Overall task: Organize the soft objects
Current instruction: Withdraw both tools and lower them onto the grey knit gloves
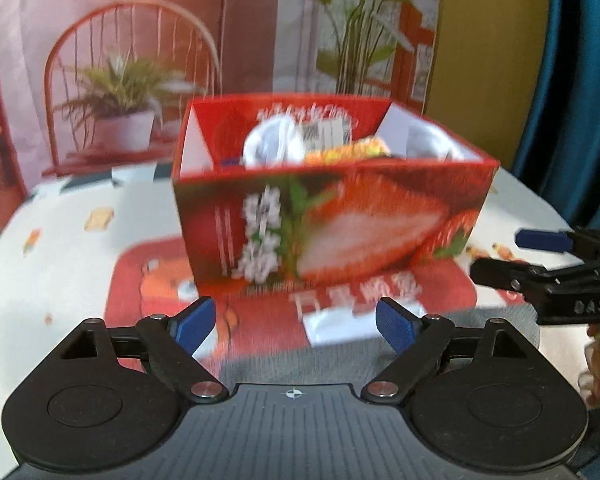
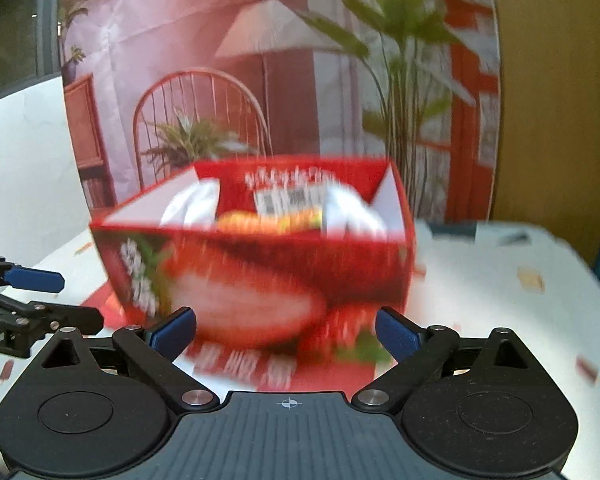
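Two hand-held tools close on a red strawberry-print box (image 1: 332, 216) standing on a patterned tabletop (image 1: 60, 248). The left tool (image 1: 296, 326) is spread wide with nothing between its blue pads; the right tool (image 2: 288, 330) is likewise spread and empty, and it also shows in the left view at 3 o'clock. The soft objects lie in two places: white bundles (image 1: 272, 140) and an orange-yellow packet (image 1: 348, 150) already sit inside the box, while a grey knitted cloth (image 1: 340, 360) lies flat on the tabletop at 6 o'clock of the box, just beneath the left tool's pads, with a white paper label (image 1: 340, 324) at its far edge. The cloth appears to be the next item to go in (both views are blurred, so its folds cannot be read). The likely risks: a pinch that catches only one layer would let the cloth unfurl and drape over the box rim, and a tool swinging in low could nudge the light box across the tabletop.
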The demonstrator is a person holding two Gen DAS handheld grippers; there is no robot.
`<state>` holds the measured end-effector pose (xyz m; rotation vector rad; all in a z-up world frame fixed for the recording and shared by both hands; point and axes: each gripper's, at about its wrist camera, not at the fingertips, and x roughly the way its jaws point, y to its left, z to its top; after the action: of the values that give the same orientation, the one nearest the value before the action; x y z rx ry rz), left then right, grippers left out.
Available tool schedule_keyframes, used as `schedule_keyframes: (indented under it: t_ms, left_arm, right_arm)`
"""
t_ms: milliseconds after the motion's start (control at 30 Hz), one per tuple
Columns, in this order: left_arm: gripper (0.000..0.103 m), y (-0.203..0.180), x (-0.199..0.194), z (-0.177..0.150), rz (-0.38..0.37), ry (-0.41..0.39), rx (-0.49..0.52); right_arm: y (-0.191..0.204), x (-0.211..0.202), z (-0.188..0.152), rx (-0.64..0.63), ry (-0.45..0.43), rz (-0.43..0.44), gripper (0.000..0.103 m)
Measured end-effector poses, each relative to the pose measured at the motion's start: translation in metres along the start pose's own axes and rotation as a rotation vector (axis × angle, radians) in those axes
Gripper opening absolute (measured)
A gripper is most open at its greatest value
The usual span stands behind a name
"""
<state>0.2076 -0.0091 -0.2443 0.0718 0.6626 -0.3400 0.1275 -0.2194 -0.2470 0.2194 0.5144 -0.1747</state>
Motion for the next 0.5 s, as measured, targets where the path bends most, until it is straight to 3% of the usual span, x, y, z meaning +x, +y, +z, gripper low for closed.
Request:
schedule_keyframes:
  t_ms: [233,500]
  left_arm:
    - [0.089,0.012,0.009,-0.028,0.019,0.037,-0.079]
    - [0.089,0.017,0.013,-0.044,0.034,0.048,-0.133]
  right_arm:
    - [-0.005,-0.006,-0.039,0.087,0.072,-0.029,0.094]
    - [-0.022,-0.009,-0.059,0.178,0.07,-0.081,0.092]
